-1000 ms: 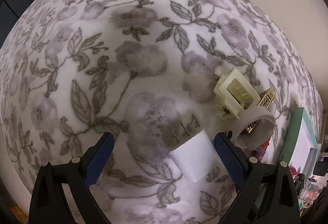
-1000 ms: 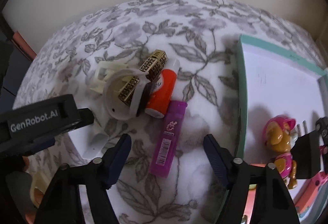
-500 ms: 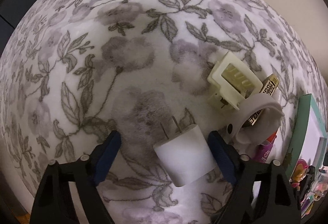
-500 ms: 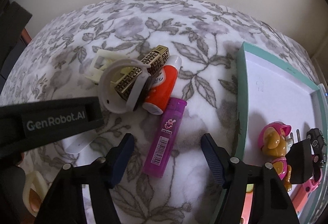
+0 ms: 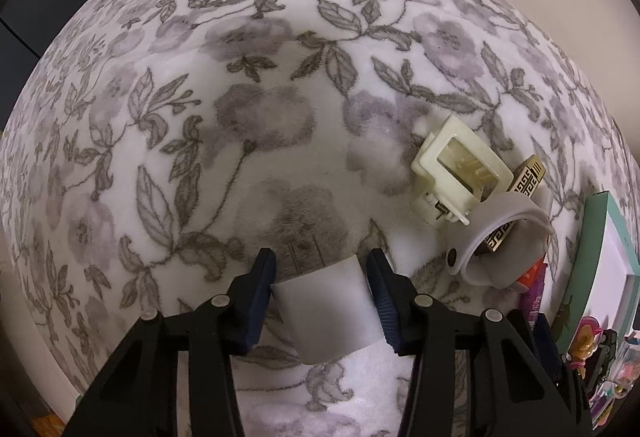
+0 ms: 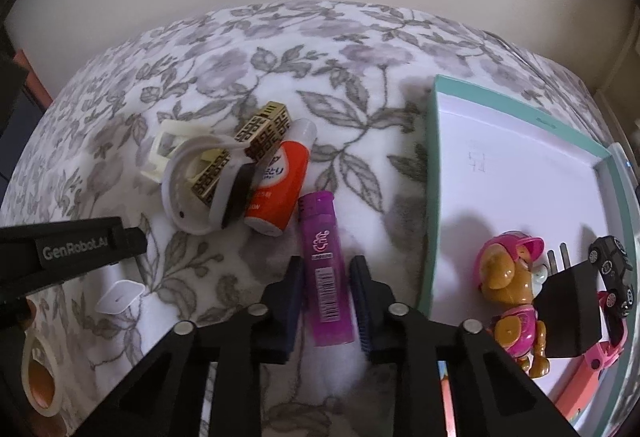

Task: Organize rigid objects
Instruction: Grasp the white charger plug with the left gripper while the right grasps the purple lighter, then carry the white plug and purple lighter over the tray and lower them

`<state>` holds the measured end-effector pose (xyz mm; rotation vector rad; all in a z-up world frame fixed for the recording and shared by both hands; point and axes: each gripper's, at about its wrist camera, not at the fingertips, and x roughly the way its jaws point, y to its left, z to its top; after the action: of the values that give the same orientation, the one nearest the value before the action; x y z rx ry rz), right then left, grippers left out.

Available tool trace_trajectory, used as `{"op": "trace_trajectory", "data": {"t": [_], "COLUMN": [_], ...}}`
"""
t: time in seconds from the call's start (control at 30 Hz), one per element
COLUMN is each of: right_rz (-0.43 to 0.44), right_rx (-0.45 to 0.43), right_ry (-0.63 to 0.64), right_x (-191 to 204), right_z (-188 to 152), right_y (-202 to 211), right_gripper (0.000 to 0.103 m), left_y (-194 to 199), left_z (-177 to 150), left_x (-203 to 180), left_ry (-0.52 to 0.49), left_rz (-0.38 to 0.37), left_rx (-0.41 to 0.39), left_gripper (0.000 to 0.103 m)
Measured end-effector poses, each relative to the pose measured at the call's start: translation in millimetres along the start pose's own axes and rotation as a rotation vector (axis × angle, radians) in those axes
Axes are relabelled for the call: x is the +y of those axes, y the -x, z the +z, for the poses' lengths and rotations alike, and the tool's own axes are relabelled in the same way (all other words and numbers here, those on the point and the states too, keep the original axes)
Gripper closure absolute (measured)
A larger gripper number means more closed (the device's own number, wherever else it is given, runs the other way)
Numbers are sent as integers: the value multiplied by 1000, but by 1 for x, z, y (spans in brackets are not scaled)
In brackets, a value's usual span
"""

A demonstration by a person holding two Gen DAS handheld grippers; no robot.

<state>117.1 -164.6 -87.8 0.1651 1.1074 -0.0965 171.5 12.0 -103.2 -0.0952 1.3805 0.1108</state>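
The left gripper [image 5: 322, 273] had just been closing, and its 2 blue pads pressed the sides of a white plug adapter [image 5: 328, 311] that lay on the floral blanket [image 5: 200, 117]. The adapter was a plain, smooth white block with rounded edges and 2 thin metal prongs pointing away from the camera onto a grey printed flower.

The right gripper [image 6: 326, 285] had also just been closing, and its pads were clamped on a purple lighter [image 6: 326, 273], gripping the lower half near its barcode. The lighter was a slim, glossy purple stick with a white logo, a white barcode label and a darker slotted cap at the far end, lying lengthwise between the jaws on the blanket.

Beyond it sat a small pile: an orange-and-white tube [image 6: 280, 185], a gold patterned block [image 6: 260, 133] threaded through a grey band [image 6: 196, 189], and a cream plastic clip [image 5: 460, 173], all touching one another. To the right stood a teal-rimmed box [image 6: 434, 197] with a white floor, holding a pink-helmeted puppy figure [image 6: 512, 297], a black plug [image 6: 572, 313] and a black toy car [image 6: 612, 273] near its front edge
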Motion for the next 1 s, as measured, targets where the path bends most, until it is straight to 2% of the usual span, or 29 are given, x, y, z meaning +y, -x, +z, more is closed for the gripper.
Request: {"op": "trace_trajectory", "data": {"t": [0.27, 0.5, 0.83, 1.0], "right_rz": [77, 126, 158, 165], "right_rx": [3, -37, -69, -82], "right_ry": [-73, -132, -169, -186], "right_x": [-14, -29, -41, -48], "right_z": [2, 10, 17, 19], "right_y": [7, 25, 41, 45], "right_gripper": [82, 82, 82, 82], "left_y": [10, 27, 43, 56], "left_z": [2, 7, 10, 9], "left_x": [4, 3, 1, -5], "left_ry": [21, 16, 28, 18], "left_rz": [0, -16, -36, -57], "left_rx": [-34, -68, -89, -125], "left_gripper": [56, 57, 57, 57]}}
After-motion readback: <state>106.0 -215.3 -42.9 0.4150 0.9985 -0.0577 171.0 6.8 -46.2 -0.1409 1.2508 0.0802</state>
